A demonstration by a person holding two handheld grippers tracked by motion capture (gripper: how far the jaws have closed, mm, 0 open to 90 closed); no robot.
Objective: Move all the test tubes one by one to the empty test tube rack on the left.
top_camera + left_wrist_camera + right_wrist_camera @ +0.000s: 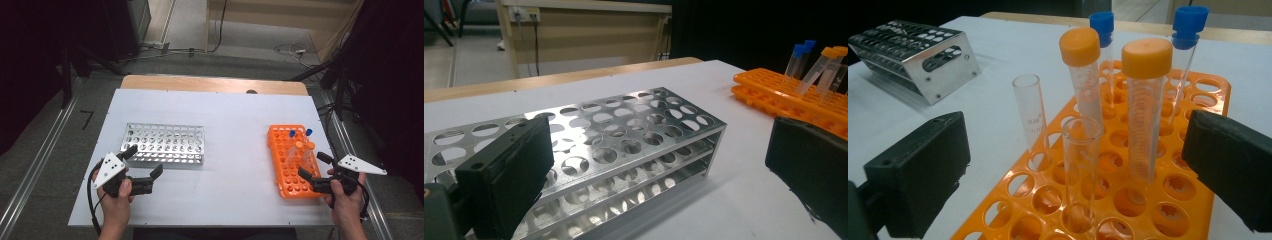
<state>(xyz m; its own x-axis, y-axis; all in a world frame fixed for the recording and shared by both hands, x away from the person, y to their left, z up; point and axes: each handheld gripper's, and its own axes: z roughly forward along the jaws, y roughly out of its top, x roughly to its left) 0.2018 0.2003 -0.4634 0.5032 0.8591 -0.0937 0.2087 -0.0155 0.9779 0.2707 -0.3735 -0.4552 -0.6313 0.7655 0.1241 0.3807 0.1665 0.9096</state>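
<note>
The right gripper [1073, 175], jaws apart and empty, frames two uncapped glass tubes [1080, 170] standing upright in the orange rack [1198, 220] ahead; its near end is cut off. The left gripper [659, 175], also spread, faces the empty steel rack [624, 140] lengthwise.

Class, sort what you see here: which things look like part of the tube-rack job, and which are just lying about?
Likely part of the job:
orange rack
capped tubes
open glass tubes
metal rack
left hand-held gripper
right hand-held gripper

Lying about:
floor cables
</note>
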